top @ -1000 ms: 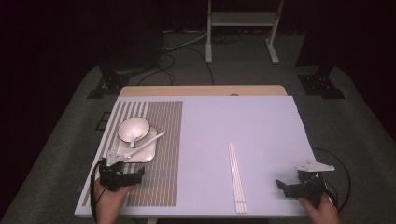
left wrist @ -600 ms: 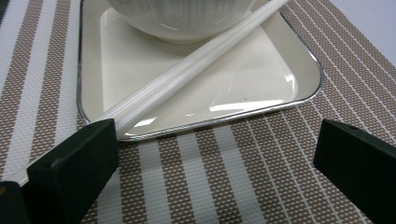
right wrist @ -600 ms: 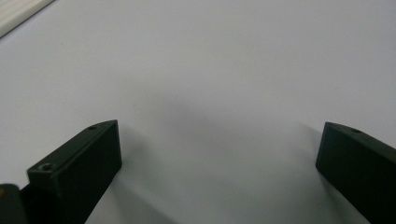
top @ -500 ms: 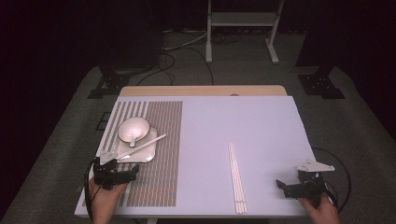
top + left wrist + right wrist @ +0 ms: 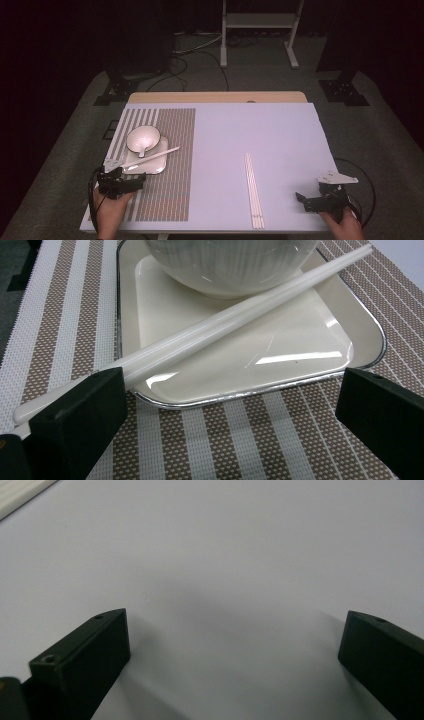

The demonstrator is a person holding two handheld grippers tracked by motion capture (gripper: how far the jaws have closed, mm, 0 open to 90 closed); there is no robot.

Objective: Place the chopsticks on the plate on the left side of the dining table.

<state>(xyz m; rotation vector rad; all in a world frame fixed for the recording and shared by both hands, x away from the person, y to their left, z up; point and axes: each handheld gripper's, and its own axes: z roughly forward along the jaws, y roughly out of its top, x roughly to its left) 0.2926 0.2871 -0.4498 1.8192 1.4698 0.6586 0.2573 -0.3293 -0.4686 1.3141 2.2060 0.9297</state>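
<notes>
1. Left gripper (image 5: 131, 181) sits at the near left of the table, jaws spread wide, holding nothing.
2. Straight ahead of it: square white plate (image 5: 320, 335) on a brown-and-white striped placemat (image 5: 65, 315); plate's near edge lies between the two jaws' lines, just beyond the tips.
3. White chopsticks (image 5: 235, 320) lie slantwise across the plate; the near end overhangs the plate's rim and runs behind the left-hand jaw in the left gripper view. Touching that jaw or not: cannot tell.
4. White bowl (image 5: 230, 262) stands on the plate's far part, beyond the chopsticks, which seem to rest against its base.
5. In the high view a white spoon (image 5: 143, 149) sits in the bowl, handle pointing toward the gripper.
6. Right gripper (image 5: 303, 199) at the near right corner, jaws spread apart, empty, bare table (image 5: 240, 555) under it.
7. A second set of white chopsticks (image 5: 252, 187) lies on the table to the right gripper's left, well apart from it, nothing between.
</notes>
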